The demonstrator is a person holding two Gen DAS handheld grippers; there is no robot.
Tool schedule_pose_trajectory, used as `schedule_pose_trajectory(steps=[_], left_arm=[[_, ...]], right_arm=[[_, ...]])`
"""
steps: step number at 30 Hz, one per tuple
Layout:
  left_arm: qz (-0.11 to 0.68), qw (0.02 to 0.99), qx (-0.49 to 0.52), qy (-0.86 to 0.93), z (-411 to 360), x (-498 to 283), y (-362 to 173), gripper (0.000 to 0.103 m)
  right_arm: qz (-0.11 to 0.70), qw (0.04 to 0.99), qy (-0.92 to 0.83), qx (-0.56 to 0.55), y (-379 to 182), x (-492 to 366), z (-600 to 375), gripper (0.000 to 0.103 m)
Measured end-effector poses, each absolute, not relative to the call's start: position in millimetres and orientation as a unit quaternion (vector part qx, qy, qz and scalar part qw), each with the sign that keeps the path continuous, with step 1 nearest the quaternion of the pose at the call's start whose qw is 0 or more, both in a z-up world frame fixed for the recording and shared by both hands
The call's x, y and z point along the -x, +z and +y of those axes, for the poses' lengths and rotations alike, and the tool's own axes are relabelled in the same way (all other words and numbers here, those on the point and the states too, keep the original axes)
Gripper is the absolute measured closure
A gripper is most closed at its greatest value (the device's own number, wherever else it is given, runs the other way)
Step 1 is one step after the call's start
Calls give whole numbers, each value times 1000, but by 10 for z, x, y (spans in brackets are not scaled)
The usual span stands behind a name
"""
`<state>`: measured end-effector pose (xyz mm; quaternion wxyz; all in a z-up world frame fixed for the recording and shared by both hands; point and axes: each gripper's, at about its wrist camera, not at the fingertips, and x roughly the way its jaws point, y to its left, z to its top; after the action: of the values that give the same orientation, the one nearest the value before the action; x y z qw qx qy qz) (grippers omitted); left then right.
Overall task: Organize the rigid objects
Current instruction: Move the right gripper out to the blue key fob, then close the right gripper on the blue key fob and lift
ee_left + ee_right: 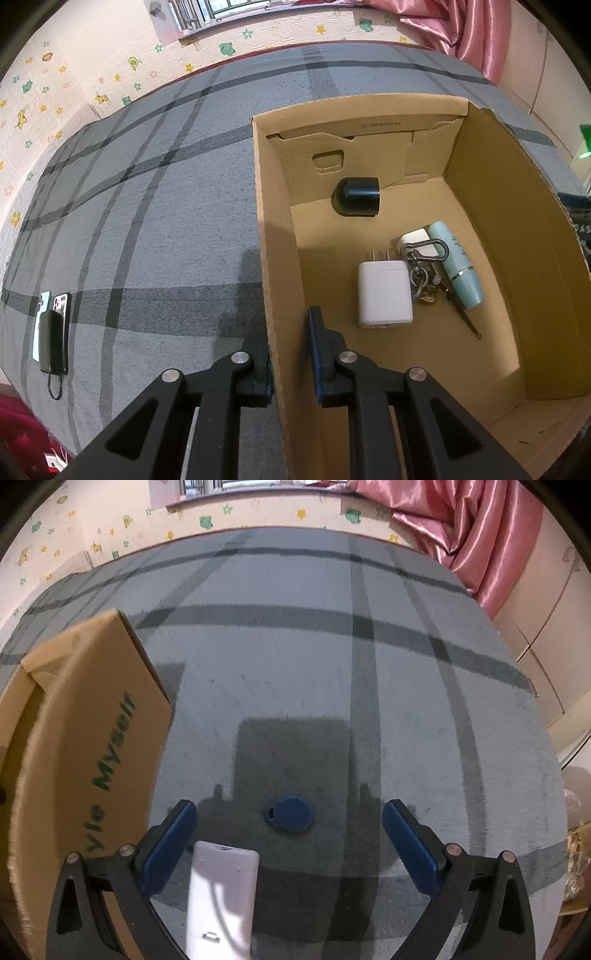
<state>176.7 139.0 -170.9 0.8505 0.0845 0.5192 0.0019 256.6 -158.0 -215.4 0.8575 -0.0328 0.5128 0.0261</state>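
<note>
An open cardboard box (277, 258) stands on a grey plaid bedsheet. Inside lie a black cap-like object (356, 195), a white charger (384, 293), a key bunch with carabiner (423, 266) and a teal tube (458, 264). My left gripper (288, 328) is shut on the box's left wall, one finger outside, one inside. In the right wrist view my right gripper (288, 816) is open, low over the sheet, with a blue key fob (290, 814) between its fingertips and a white rectangular device (221, 897) lying nearer the camera. The box's outer wall (85, 746) is at its left.
Two phones and a black power bank with cable (51, 332) lie on the sheet far left. A papered wall and window run along the far bed edge; a pink curtain (461, 528) hangs at back right. The bed edge (546, 760) drops off at the right.
</note>
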Motion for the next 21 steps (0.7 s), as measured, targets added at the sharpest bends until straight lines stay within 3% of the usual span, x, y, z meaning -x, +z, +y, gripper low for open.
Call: schedule_pose_trajectory(steps=[18,21], left_arm=[[516,853,-85,3,1391,-1748,-1709,87],[516,853,-81,1,1407,-1751,-1704,87]], right_arm=[[541,841,13,16,-2649,-2750,-1763,1],[541,841,16,14,-2626,-2742,-1777,9]])
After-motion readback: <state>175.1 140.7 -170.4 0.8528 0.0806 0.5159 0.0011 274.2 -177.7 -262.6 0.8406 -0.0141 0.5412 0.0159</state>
